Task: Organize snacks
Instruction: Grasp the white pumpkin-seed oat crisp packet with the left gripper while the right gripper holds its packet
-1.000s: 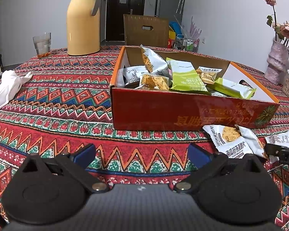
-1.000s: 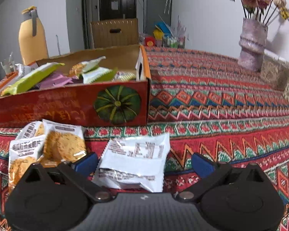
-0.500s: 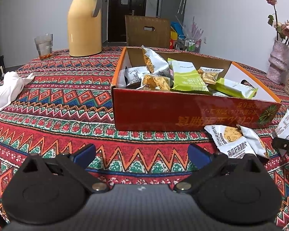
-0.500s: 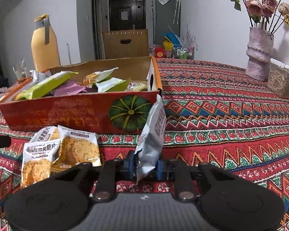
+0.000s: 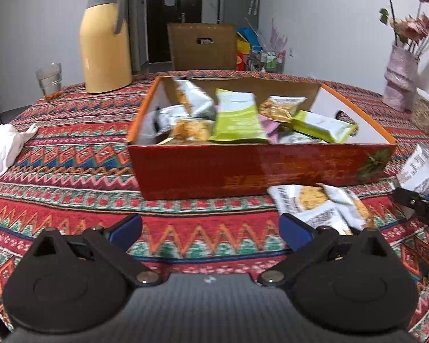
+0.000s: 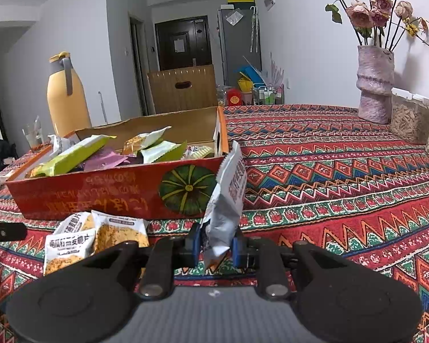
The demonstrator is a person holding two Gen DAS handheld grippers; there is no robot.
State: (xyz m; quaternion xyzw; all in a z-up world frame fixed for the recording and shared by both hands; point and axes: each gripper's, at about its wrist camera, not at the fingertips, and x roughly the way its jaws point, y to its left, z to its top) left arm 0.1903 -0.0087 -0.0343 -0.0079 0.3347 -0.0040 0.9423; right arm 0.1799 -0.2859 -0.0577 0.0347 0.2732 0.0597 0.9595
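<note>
A red cardboard box (image 5: pixel 243 168) (image 6: pixel 100 188) with an orange rim holds several snack packets, green, white and pink. My right gripper (image 6: pixel 214 247) is shut on a white snack packet (image 6: pixel 227 197), which stands on edge, lifted off the cloth just right of the box's pumpkin-printed corner; the same packet (image 5: pixel 420 170) shows at the right edge of the left wrist view. Two white cracker packets (image 5: pixel 320 205) (image 6: pixel 97 237) lie on the cloth in front of the box. My left gripper (image 5: pixel 210 228) hangs open over the cloth before the box, with nothing between its fingers.
A patterned red tablecloth (image 5: pixel 71 154) covers the table. A yellow thermos jug (image 5: pixel 104 40) and a glass (image 5: pixel 49 81) stand at the back left, a white cloth (image 5: pixel 3 148) at the left edge. A vase of dried flowers (image 6: pixel 374 85) and a container (image 6: pixel 409 120) stand at the right.
My right gripper closed on the white packet that lay flat and lifted it up on edge. The left gripper rose a little, so the box's contents show more from above.
</note>
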